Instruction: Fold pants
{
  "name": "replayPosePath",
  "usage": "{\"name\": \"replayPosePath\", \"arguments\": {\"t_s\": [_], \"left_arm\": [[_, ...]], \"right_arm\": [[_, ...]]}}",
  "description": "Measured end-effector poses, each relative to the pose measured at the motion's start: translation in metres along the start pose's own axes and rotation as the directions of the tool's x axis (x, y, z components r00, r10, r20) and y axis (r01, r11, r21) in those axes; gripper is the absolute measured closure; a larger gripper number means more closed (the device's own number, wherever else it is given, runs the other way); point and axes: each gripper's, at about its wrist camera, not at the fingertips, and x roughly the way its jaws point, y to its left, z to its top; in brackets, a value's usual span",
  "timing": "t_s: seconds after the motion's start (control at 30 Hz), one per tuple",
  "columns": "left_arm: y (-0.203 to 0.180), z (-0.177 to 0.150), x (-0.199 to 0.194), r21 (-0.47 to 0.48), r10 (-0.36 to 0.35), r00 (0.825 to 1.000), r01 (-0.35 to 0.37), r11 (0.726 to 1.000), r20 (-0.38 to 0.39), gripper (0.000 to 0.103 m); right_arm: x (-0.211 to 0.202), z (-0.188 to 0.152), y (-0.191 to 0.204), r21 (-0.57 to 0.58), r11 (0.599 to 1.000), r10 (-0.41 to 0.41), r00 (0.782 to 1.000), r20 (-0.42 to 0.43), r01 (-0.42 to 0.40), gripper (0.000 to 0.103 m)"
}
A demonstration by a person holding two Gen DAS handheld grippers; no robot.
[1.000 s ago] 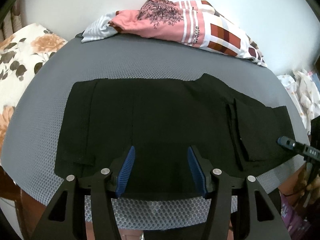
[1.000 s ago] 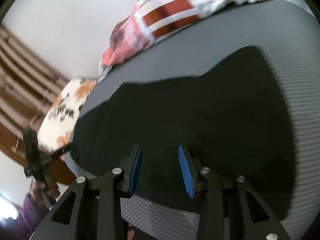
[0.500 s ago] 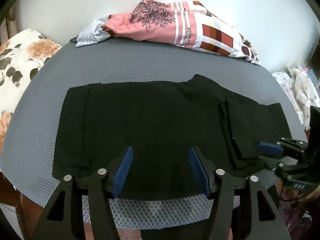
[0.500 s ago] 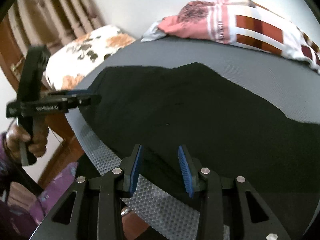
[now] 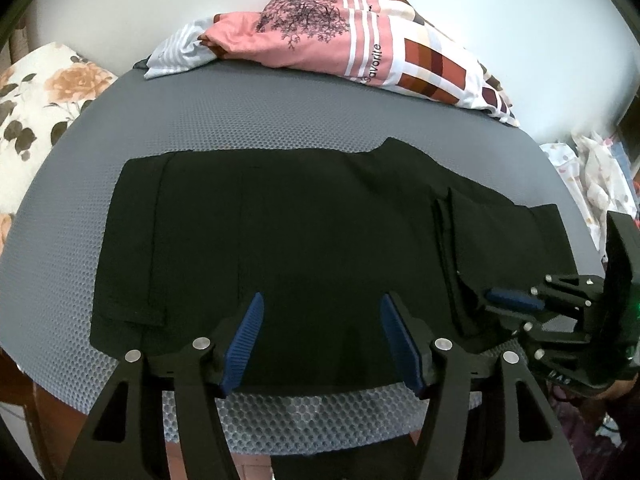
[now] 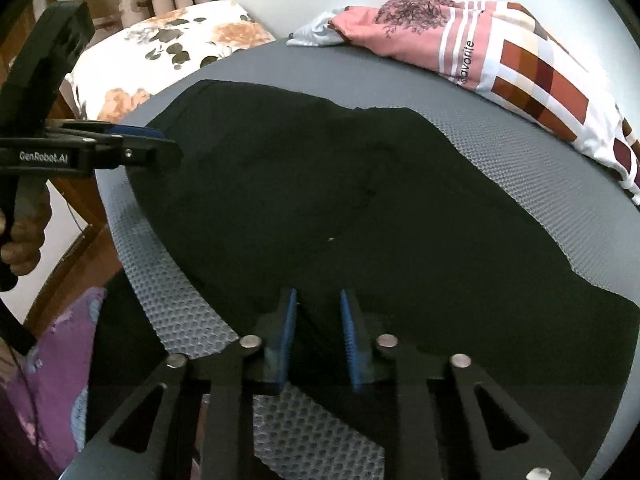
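Black pants (image 5: 304, 232) lie flat across the grey mesh table (image 5: 280, 116), with a folded-over flap at their right end (image 5: 488, 232). My left gripper (image 5: 320, 320) is open and empty above the pants' near edge, at the middle. My right gripper (image 6: 318, 320) is open, its jaws narrower, low over the near edge at the pants' right end (image 6: 360, 208). It also shows at the right of the left wrist view (image 5: 516, 300). The left gripper appears at the left of the right wrist view (image 6: 132, 144), held in a hand.
A pile of pink, white and brown patterned clothes (image 5: 352, 56) lies at the table's far edge. A floral cushion (image 5: 36, 108) sits off the left end. More cloth (image 5: 596, 176) lies off the right end. The table's near edge (image 5: 320, 412) is right below my left gripper.
My right gripper has swung round and come down to the pants' right end, and its jaws have narrowed slightly. The left gripper has drifted slightly and stays open.
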Motion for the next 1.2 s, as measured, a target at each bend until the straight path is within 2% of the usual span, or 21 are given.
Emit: {"name": "replayPosePath", "arguments": {"t_s": [0.1,0.23,0.33,0.67,0.7,0.8,0.9,0.93,0.97,1.0,1.03,1.1,1.2], "left_arm": [[0.002,0.0,-0.001,-0.014,-0.006,1.0,0.006,1.0,0.0,0.039],[0.005,0.0,-0.002,-0.026,-0.009,1.0,0.009,1.0,-0.005,0.038],[0.006,0.001,-0.002,-0.035,-0.012,1.0,0.012,0.999,-0.004,0.038],[0.005,-0.001,0.0,-0.032,-0.006,1.0,0.005,0.999,-0.017,0.037],[0.005,-0.002,0.001,-0.032,-0.005,1.0,0.004,0.999,-0.02,0.037],[0.006,0.0,-0.001,-0.038,-0.003,1.0,0.002,0.999,-0.018,0.037],[0.011,0.003,-0.014,-0.033,0.012,1.0,-0.012,0.999,0.006,0.037],[0.016,0.005,-0.021,-0.035,0.011,1.0,-0.011,0.999,0.023,0.037],[0.021,0.007,-0.029,-0.042,0.01,0.999,-0.008,0.999,0.042,0.034],[0.029,0.009,-0.036,-0.054,0.007,0.998,-0.003,0.999,0.062,0.027],[0.041,0.011,-0.044,-0.07,0.0,0.997,0.006,0.997,0.083,0.024],[0.069,0.017,-0.051,-0.094,0.002,0.996,0.006,0.996,0.094,0.023],[0.109,0.025,-0.045,-0.112,0.007,0.999,-0.001,0.994,0.054,0.023]], "right_arm": [[-0.005,0.005,-0.001,0.019,1.0,0.023,1.0,0.01,-0.023,0.097],[-0.006,0.004,-0.015,0.114,0.987,0.108,0.994,0.016,-0.11,0.098],[-0.015,0.005,-0.015,0.138,0.979,0.146,0.988,0.046,-0.151,0.098],[-0.002,0.001,0.002,0.088,0.984,0.151,0.988,0.022,-0.152,0.097],[-0.001,0.001,0.001,0.093,0.98,0.175,0.984,0.023,-0.176,0.092],[-0.005,0.0,-0.005,0.112,0.97,0.211,0.976,0.044,-0.215,0.089],[-0.019,0.0,-0.025,0.209,0.918,0.317,0.939,0.132,-0.338,0.088],[-0.03,0.0,-0.034,0.233,0.899,0.334,0.924,0.184,-0.371,0.088],[-0.038,0.001,-0.039,0.24,0.894,0.332,0.92,0.21,-0.378,0.088],[-0.044,0.001,-0.043,0.24,0.9,0.313,0.923,0.225,-0.364,0.088],[-0.049,0.001,-0.045,0.231,0.915,0.28,0.934,0.221,-0.329,0.088],[-0.05,0.0,-0.046,0.207,0.938,0.239,0.95,0.201,-0.279,0.088],[-0.037,-0.001,-0.041,0.193,0.953,0.207,0.967,0.149,-0.234,0.088]]}}
